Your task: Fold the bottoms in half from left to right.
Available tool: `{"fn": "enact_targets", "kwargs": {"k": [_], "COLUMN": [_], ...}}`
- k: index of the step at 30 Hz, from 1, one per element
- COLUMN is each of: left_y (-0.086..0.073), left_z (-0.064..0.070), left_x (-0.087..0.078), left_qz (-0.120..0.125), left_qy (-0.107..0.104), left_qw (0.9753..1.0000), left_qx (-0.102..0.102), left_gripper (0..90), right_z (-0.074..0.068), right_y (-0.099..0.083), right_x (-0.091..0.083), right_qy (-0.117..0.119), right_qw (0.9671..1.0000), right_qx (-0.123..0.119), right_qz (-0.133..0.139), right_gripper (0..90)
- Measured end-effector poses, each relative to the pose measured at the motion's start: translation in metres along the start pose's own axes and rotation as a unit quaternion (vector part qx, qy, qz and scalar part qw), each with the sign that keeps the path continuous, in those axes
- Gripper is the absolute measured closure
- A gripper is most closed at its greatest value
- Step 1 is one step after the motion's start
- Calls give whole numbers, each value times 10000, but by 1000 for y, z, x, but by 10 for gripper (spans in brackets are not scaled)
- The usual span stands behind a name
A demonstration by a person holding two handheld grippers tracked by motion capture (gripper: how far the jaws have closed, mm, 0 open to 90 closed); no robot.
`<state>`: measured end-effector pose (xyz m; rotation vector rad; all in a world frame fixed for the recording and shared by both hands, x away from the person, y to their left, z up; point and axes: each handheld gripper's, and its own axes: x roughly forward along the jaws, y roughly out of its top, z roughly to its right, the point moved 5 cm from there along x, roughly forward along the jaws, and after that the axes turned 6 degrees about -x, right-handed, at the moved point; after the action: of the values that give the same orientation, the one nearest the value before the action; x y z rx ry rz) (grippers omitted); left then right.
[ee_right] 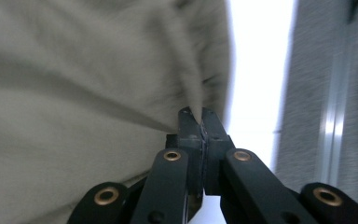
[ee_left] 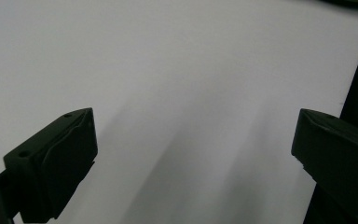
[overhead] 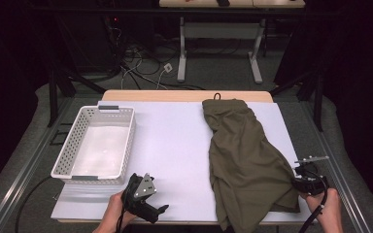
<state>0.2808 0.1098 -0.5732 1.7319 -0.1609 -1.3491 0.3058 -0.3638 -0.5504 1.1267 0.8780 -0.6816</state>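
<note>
Now pinched: the right tool [ee_right: 199,122] grips the olive cloth [overhead: 245,160] at its edge.
Left tool [ee_left: 193,158] hangs open above the desk [overhead: 175,145].

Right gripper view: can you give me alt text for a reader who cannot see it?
The right gripper has its two black jaws shut on a raised fold of an olive-green cloth, which spreads across the left of the picture. To the right lies a strip of white table, then grey floor.
</note>
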Motion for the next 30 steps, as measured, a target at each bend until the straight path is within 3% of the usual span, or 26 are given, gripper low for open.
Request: {"fn": "enact_targets", "kwargs": {"k": [2,4,5,7,10,14,19,23,26,28,30], "left_y": [0,0,0,0,0,0,0,0,1,1,1], "left_z": [0,0,-1,-1,-1,-1,-1,-1,1,1,0], "left_x": [0,0,0,0,0,-1,-2,-1,-2,-2,-2], "left_qz": [6,-18,-8,-4,-11,0,21,8,24,23,14], "left_qy": [0,1,10,11,26,18,32,55,62,57,37], "left_qw": [10000,10000,10000,10000,10000,10000,10000,10000,10000,10000,10000], "left_qx": [-8,-3,-2,-9,-18,-18,-15,-41,-10,-2,-11], "left_gripper": [1,1,1,1,1,1,1,1,2,2,1], "right_z": [5,5,3,1,-7,-39,-86,-122,-142,-154,-162], "right_y": [0,-3,-6,-6,6,19,31,40,46,47,48], "right_x": [-2,9,18,21,6,-10,-13,-14,-17,-14,-9], "right_qy": [-198,-88,-28,-92,-4,459,1126,1648,1889,2101,2234], "right_qw": [9998,9998,9993,9991,9999,9966,9861,9730,9642,9578,9536], "right_qx": [14,-30,-108,-89,-138,-512,-997,-1371,-1619,-1765,-1859], "right_qz": [10,-149,-370,-406,56,462,707,851,922,855,784], "right_gripper": [897,866,747,617,446,370,334,271,221,232,352]}}
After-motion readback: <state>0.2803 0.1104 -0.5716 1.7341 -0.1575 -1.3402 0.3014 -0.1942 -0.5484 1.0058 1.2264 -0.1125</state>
